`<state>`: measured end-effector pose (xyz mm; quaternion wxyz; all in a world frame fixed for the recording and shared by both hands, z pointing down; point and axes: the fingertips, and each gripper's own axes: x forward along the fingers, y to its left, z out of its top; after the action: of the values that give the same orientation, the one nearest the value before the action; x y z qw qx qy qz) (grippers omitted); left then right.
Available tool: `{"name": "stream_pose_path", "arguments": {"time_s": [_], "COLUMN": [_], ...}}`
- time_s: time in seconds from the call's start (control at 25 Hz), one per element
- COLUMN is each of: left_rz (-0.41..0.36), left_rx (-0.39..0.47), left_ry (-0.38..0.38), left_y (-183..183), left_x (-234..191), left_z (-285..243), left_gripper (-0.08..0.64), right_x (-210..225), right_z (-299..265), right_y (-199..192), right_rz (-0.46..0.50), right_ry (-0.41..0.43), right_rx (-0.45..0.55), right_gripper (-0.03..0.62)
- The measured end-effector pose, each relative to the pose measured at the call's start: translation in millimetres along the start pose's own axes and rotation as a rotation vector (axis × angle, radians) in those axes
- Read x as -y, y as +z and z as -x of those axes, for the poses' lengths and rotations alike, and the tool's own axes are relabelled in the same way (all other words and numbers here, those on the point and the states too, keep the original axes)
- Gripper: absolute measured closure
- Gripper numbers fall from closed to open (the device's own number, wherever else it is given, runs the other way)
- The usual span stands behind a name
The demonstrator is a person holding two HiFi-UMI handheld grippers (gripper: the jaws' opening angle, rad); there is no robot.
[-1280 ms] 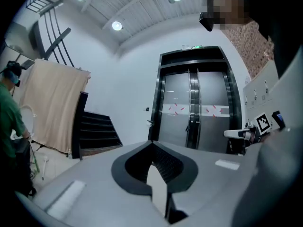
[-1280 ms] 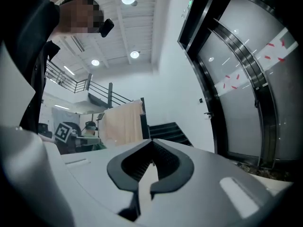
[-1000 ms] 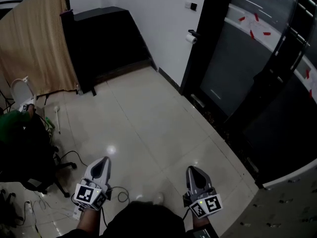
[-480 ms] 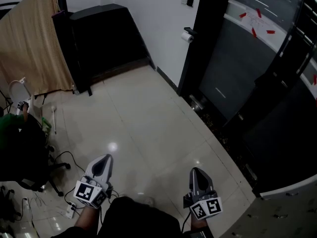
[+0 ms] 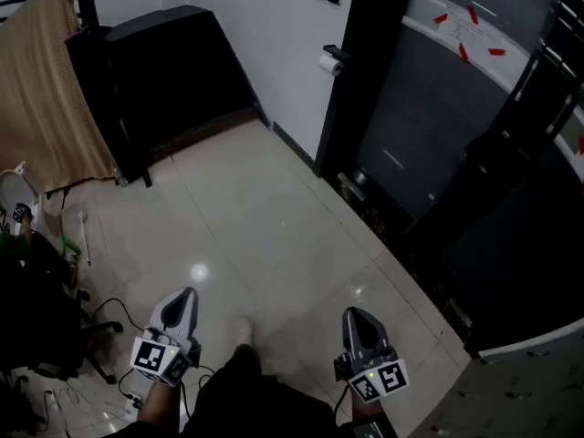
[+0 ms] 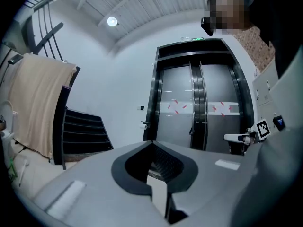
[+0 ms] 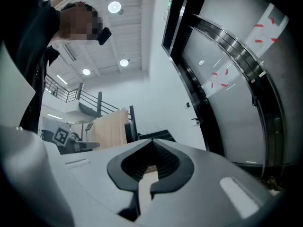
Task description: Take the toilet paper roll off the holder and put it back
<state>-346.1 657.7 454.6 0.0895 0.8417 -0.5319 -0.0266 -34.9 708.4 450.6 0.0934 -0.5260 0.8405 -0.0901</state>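
Observation:
The white toilet paper roll (image 5: 330,63) hangs on a small black holder on the white wall, right beside the black door frame, far across the floor from me. It shows tiny in the left gripper view (image 6: 143,126) and in the right gripper view (image 7: 197,122). My left gripper (image 5: 187,293) and right gripper (image 5: 352,312) are held low near my body, both pointing forward. Each is shut with nothing between its jaws.
A dark curved glass door (image 5: 456,126) with red tape marks fills the right side. A black staircase (image 5: 164,71) and a beige cloth (image 5: 36,99) stand at the back left. Cables (image 5: 114,313) and a black chair (image 5: 36,308) lie at the left. My foot (image 5: 242,329) shows on the tiled floor.
The whole scene has slid left and nearer in the head view as the person walks forward. A foot has stepped into view. Both grippers keep their place and stay shut.

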Motion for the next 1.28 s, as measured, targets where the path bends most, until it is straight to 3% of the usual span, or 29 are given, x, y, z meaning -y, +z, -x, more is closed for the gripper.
{"name": "stream_pose_path", "arguments": {"time_s": [0.32,0.72,0.96,1.28], "left_rz": [-0.030,-0.030,-0.007,-0.047], "left_rx": [0.043,0.031,0.004,0.036], "left_ry": [-0.077,-0.095,-0.088,-0.072], "left_y": [38,57,49,62], "left_x": [-64,-151,-175,-189], "left_z": [-112,-187,-225,-311], "left_gripper": [0.558,0.558,0.558,0.558], "right_x": [24,26,48,116], "right_z": [-123,-238,-278,-363], "right_y": [20,10,3,4], "right_rz": [0.056,0.079,0.079,0.048], "right_ry": [-0.016,-0.013,-0.034,-0.021], "right_rx": [0.029,-0.012,-0.038,-0.015], "right_gripper": [0.578,0.578,0.578,0.578]}}
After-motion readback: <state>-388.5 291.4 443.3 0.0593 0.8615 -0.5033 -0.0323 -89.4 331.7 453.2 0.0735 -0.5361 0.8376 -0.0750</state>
